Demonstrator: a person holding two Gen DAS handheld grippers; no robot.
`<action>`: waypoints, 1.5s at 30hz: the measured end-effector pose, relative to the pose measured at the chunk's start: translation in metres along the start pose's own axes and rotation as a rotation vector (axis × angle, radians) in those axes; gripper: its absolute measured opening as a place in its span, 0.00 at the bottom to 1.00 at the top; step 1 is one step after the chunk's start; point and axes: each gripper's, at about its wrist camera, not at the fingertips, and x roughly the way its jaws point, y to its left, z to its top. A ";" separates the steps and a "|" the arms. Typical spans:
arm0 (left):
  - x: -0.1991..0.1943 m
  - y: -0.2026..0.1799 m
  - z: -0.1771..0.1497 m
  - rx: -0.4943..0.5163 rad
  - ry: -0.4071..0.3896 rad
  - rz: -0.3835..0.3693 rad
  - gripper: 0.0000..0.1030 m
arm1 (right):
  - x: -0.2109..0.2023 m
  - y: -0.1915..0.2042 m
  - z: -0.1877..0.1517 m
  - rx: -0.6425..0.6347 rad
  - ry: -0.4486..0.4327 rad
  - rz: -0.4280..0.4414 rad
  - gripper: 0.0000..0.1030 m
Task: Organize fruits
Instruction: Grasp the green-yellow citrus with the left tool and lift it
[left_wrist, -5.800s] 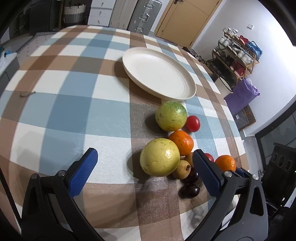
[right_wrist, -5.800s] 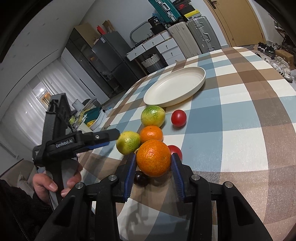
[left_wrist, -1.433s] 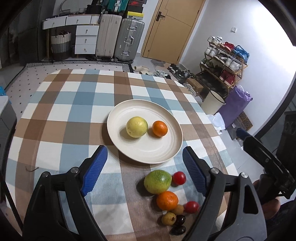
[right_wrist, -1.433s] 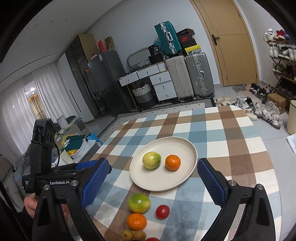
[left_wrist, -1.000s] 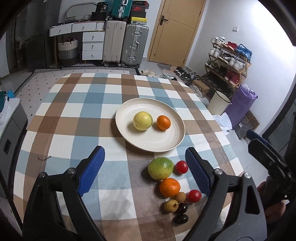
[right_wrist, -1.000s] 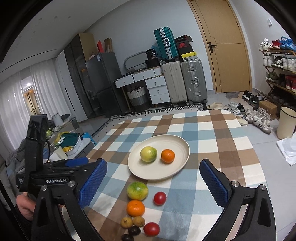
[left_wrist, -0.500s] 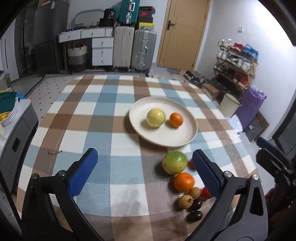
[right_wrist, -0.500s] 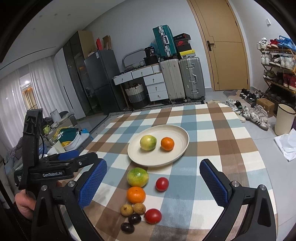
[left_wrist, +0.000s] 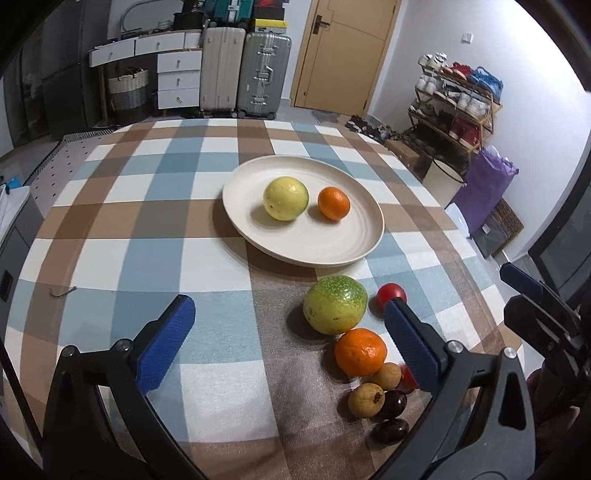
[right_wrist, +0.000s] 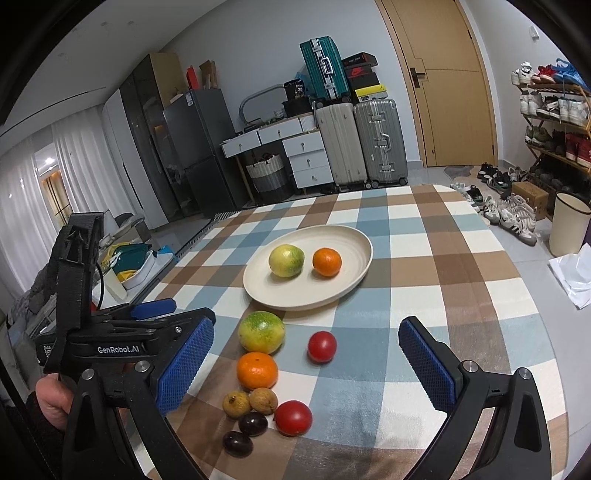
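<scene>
A cream plate (left_wrist: 332, 247) holds a yellow-green fruit (left_wrist: 285, 198) and a small orange (left_wrist: 333, 203). Nearer on the checked cloth lie a green fruit (left_wrist: 335, 304), an orange (left_wrist: 360, 351), a red tomato (left_wrist: 391, 291), two tan longans (left_wrist: 365, 400) and dark plums (left_wrist: 389, 430). A second tomato (right_wrist: 293, 417) is half hidden behind a finger in the left wrist view. My left gripper (left_wrist: 287, 301) hangs wide open above the cloth, left of the pile. My right gripper (right_wrist: 306, 324) is also open and empty, over the same fruit (right_wrist: 261, 331).
The round table's cloth edge (right_wrist: 517, 280) curves off on the right. A small bent wire (left_wrist: 62, 291) lies on the cloth at the left. A hand (right_wrist: 51, 398) holds the left gripper at the table's left side. Suitcases, drawers and a shoe rack stand beyond.
Both grippers have sunk toward the table, so the loose fruit looks larger and closer. The left jaws stand a little wider. No fruit has moved or been taken hold of.
</scene>
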 end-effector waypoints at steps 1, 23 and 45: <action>0.004 -0.001 0.001 0.001 0.008 -0.002 0.99 | 0.001 -0.001 0.000 0.002 0.003 0.001 0.99; 0.092 -0.009 0.015 -0.031 0.183 -0.100 0.99 | 0.032 -0.031 -0.002 0.060 0.066 0.010 0.99; 0.095 -0.004 0.014 -0.094 0.199 -0.254 0.47 | 0.023 -0.027 -0.001 0.047 0.048 0.012 0.99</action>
